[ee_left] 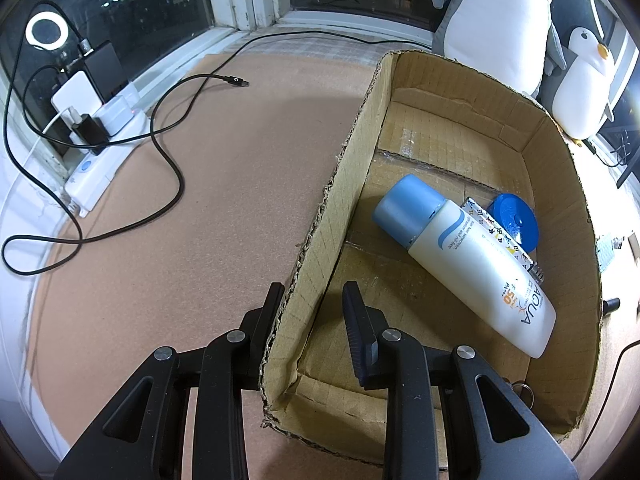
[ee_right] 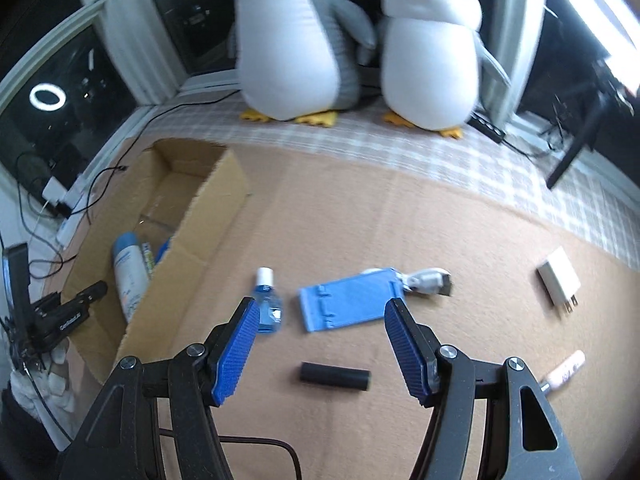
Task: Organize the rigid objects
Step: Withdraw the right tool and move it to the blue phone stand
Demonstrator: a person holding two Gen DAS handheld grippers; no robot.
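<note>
my left claw [ee_left: 312, 300] pinches the rough corrugated wall of the cardboard box [ee_left: 352, 168], jaws closed on it, to keep it steady. inside, just beyond that claw, lies a smooth white sunscreen bottle [ee_left: 476, 272]. my right claw [ee_right: 320, 340] gapes half open and empty; a matte black cylinder [ee_right: 335, 376] lies between its ribbed blue pads, a flat blue plate [ee_right: 350, 300] just ahead.

Both wrist views angle steeply down, close over the mat, sharing the cardboard box [ee_left: 460, 128], right view blurred.
</note>
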